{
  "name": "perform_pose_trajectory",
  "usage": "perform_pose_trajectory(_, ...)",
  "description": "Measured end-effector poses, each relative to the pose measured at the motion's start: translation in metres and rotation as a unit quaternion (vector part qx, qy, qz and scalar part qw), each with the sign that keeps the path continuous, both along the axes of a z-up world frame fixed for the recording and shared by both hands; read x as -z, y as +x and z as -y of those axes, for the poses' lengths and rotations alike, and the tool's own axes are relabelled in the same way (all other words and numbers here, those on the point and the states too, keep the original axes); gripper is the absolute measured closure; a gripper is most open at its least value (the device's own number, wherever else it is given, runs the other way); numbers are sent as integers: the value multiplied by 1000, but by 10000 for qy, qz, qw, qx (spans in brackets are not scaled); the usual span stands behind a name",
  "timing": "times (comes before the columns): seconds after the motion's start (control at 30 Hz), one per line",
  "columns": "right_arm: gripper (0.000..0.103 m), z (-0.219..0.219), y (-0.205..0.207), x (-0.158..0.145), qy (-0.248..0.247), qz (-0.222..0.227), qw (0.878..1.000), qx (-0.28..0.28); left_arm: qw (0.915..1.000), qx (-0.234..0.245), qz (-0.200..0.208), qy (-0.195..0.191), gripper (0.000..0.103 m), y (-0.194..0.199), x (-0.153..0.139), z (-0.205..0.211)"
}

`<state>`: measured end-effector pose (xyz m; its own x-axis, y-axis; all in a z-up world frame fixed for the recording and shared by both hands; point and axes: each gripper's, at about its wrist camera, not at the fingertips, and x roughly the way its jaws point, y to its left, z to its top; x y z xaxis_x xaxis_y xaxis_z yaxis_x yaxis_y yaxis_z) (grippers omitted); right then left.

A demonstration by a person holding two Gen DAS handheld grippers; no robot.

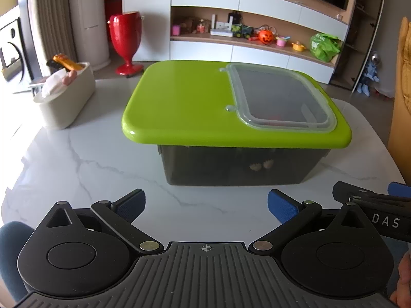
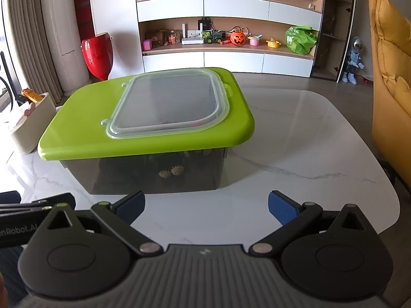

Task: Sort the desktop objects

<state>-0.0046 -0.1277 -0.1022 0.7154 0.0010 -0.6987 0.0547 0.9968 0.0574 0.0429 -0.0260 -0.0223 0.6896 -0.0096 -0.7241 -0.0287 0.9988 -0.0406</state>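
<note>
A dark see-through storage box (image 1: 239,166) (image 2: 159,172) with a green lid (image 1: 179,102) (image 2: 77,133) stands on the white marble table (image 1: 90,159) (image 2: 308,141). A clear flap (image 1: 280,97) (image 2: 172,100) in the lid is closed. Small objects show dimly inside the box. My left gripper (image 1: 205,205) is open and empty, just in front of the box. My right gripper (image 2: 205,205) is open and empty, in front of the box's right part. The right gripper's body also shows at the right edge of the left wrist view (image 1: 372,202).
A cream tissue caddy (image 1: 66,97) (image 2: 30,123) holding an orange item stands at the table's left. A red vase (image 1: 125,41) and shelves with toys (image 2: 231,38) stand behind. A yellow sofa (image 2: 390,77) is at the right.
</note>
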Motion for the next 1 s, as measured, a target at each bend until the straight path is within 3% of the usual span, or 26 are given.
perform_pose_trajectory(1.0,0,-1,1,6,-2,-10,10000,-34,10000,-57,-50,-21,0,0,6,-4)
